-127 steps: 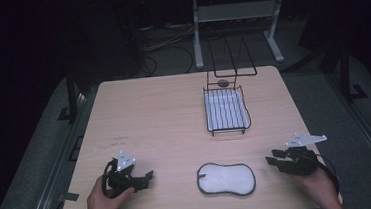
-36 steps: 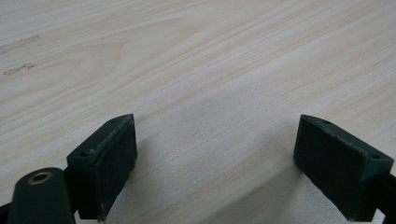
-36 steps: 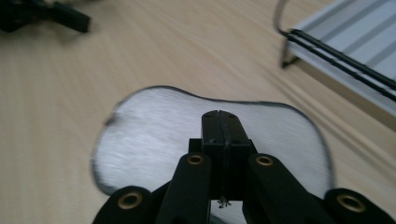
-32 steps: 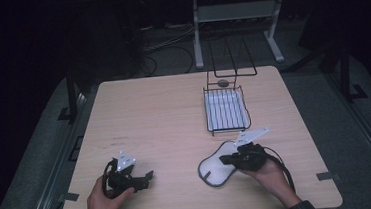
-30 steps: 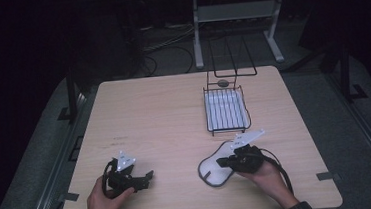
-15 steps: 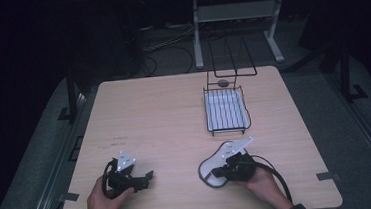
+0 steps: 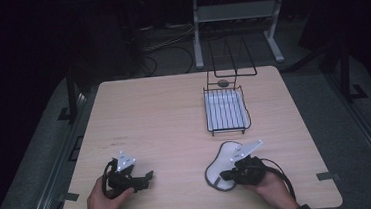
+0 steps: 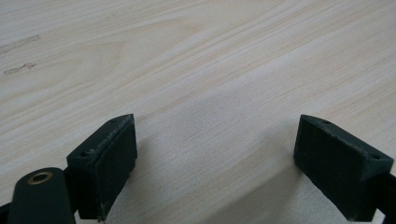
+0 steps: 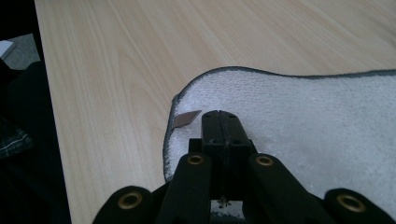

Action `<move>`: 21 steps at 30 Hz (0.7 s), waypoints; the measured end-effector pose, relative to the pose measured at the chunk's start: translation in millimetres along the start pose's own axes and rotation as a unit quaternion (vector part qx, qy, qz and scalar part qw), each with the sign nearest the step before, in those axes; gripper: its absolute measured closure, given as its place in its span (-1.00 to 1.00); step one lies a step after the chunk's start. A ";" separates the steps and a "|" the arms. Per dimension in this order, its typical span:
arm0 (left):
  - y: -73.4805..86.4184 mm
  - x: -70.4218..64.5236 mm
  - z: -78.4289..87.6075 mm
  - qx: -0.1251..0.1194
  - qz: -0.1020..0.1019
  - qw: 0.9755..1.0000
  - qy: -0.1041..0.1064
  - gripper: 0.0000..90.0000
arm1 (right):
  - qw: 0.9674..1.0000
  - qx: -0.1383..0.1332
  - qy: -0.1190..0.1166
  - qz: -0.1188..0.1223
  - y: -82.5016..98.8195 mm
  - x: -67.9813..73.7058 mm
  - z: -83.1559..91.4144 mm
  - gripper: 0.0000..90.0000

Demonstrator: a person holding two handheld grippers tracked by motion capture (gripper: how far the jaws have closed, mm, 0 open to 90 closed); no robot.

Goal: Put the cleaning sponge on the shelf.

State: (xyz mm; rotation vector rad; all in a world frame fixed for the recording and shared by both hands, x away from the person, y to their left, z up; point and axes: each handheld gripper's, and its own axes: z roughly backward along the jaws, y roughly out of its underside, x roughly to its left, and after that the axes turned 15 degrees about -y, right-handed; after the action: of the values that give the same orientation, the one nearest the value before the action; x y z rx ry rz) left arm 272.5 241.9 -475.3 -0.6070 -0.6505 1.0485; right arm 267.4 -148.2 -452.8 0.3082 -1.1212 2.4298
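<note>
A white terry cloth (image 7: pixel 217 163) with a grey hem lies on the wooden table (image 7: pixel 164 116) near the front edge. My right gripper (image 7: pixel 225 175) is shut and sits low over the cloth, and the hand covers the cloth's right part. In the right gripper view the closed jaws (image 9: pixel 223 120) point at the cloth (image 9: pixel 303 116) close to its hem, beside a small grey tag (image 9: pixel 186 119). I cannot tell whether any cloth is pinched. My left gripper (image 7: pixel 148 176) rests at the front left, open, with bare table between its pads (image 8: pixel 215 158).
A black wire basket (image 7: pixel 226 111) with a raised handle stands at the back right of the table, beyond the cloth. A dark round thing (image 7: pixel 223 83) lies just behind it. Bare wood stretches between the two grippers and across the table's left half.
My right gripper has come in from the right and slid left and toward the front over the cloth. The left gripper has stayed where it was.
</note>
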 end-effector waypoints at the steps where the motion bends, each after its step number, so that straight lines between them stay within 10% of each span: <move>1: 0.0 0.0 0.0 0.000 0.000 1.000 0.000 -0.72 | 1.000 0.000 0.001 -0.003 0.9 0.4 1.0 1.00; 21: 0.1 -0.1 0.1 0.000 0.000 1.000 0.000 -0.72 | 0.999 -0.016 0.032 -0.040 36.0 -1.0 38.1 1.00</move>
State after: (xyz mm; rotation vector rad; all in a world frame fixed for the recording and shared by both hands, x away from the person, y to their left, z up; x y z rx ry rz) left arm 272.4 241.9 -475.3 -0.6070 -0.6507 1.0493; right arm 251.5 -198.1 -452.5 0.2590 -1.0981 2.3324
